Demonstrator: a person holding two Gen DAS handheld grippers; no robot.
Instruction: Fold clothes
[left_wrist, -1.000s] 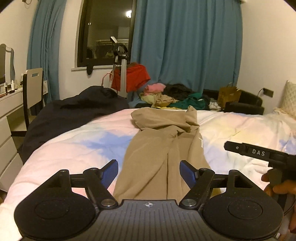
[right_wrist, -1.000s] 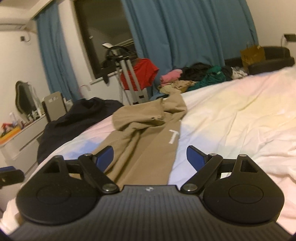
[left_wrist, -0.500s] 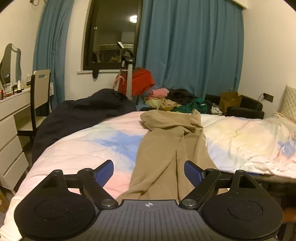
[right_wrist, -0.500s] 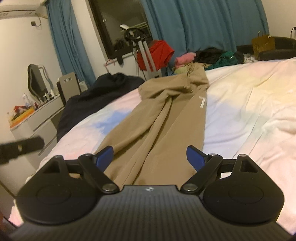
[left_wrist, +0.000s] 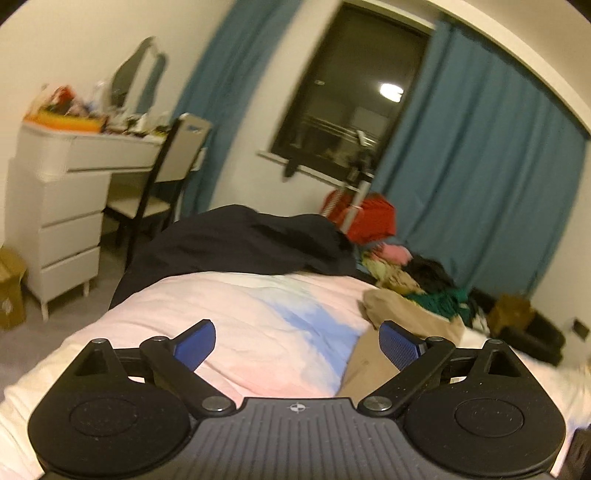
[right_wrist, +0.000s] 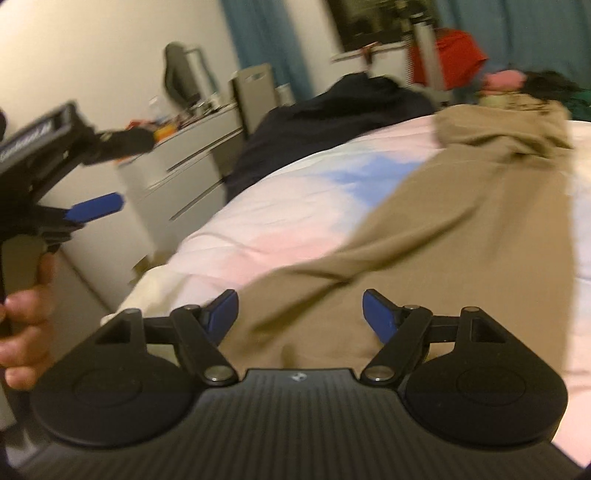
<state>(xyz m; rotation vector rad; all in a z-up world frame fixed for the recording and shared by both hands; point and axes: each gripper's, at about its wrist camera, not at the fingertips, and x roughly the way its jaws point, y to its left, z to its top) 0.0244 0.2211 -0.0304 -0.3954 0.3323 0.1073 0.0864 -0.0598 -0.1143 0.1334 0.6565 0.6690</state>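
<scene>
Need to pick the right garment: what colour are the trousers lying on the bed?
Plain tan. The trousers show best in the right wrist view, lying lengthwise on the pink, white and blue duvet.

Tan trousers (right_wrist: 461, 236): soft matt cloth w/ loose creases, lying on a bed (right_wrist: 280, 221) whose cover is smooth matt fabric in pale pink, blue & white. Right gripper (right_wrist: 300, 314) & left gripper (left_wrist: 297, 341): matt black plastic, ribbed body, finely speckled round discs, shiny metal pivot pins, blue textured pads (left_wrist: 399, 349). Curtains (left_wrist: 476, 184): matt blue cloth in folds. Dresser (left_wrist: 55, 221): smooth white finish. Dark garment (left_wrist: 240, 243): matt cloth.
</scene>
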